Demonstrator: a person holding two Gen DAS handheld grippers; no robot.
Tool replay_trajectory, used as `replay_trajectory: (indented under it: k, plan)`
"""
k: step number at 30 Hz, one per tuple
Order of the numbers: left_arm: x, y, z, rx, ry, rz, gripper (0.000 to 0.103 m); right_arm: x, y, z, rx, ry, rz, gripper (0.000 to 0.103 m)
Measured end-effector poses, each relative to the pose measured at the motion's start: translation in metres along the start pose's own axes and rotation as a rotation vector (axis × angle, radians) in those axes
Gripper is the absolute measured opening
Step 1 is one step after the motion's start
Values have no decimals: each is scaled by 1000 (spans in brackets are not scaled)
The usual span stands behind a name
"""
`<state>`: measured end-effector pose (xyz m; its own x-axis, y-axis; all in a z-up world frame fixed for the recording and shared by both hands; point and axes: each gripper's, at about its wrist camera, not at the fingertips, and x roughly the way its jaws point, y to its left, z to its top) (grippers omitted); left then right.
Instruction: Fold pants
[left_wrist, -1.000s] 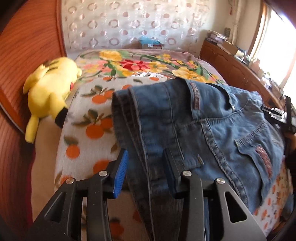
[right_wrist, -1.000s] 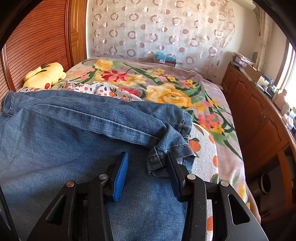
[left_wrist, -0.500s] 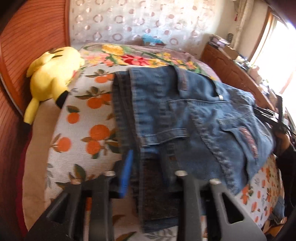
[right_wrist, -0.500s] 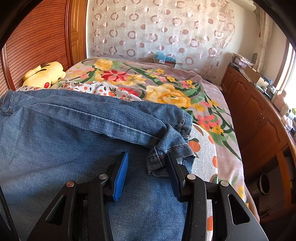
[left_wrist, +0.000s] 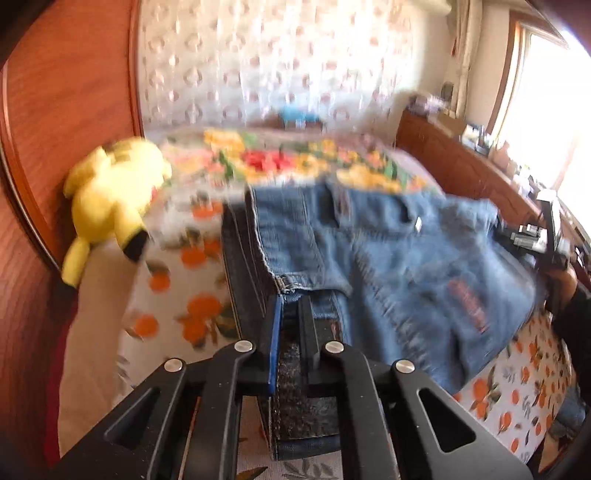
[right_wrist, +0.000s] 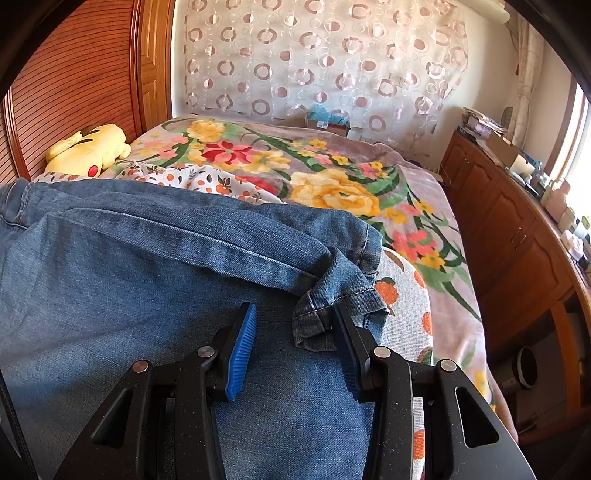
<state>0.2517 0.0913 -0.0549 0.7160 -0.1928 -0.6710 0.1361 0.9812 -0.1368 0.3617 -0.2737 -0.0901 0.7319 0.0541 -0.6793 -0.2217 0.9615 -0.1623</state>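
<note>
The blue denim pants (right_wrist: 155, 258) are lying spread across a bed (right_wrist: 417, 306) covered in orange-print and floral bedding, with a yellow plush toy (left_wrist: 110, 195) resting by the wooden headboard. The left gripper (left_wrist: 291, 317), its jaws having just been closing, is clenching a folded edge of the pants. The right gripper (right_wrist: 293, 343) is hovering with jaws released, straddling a crumpled hem without pressing it.
</note>
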Motion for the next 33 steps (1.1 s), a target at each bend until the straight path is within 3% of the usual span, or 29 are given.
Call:
replay_trajectory:
  k: [4,7,9,11,13,15,17,19,22,26,33]
  plan:
    - [-33,-1,20,-11,-152,25,9,-5,1,-2,-2,-31,-19,44]
    - [-34,0,33,-11,-209,72,9,-14,2,-4,-3,-76,-39,44]
    - [-12,4,41,17,-204,147,9,-18,-1,-3,8,-87,-51,43]
    - [20,12,41,26,-124,198,9,-25,-7,1,35,-105,-41,44]
    - [51,21,34,-12,-8,181,11,-27,-14,3,70,-104,-21,44]
    - [60,22,27,3,38,173,12,-25,-19,3,81,-74,11,44]
    - [57,24,23,-5,36,167,14,-22,-23,1,69,-61,7,44]
    - [50,29,23,-23,31,144,32,-18,-30,-1,70,-44,0,45]
    - [37,29,27,-11,4,129,44,-14,-43,2,113,-32,40,49]
    - [28,19,35,15,-21,110,47,-4,-55,11,139,-16,44,50]
    - [40,-3,59,78,-31,86,47,18,-71,25,167,89,121,50]
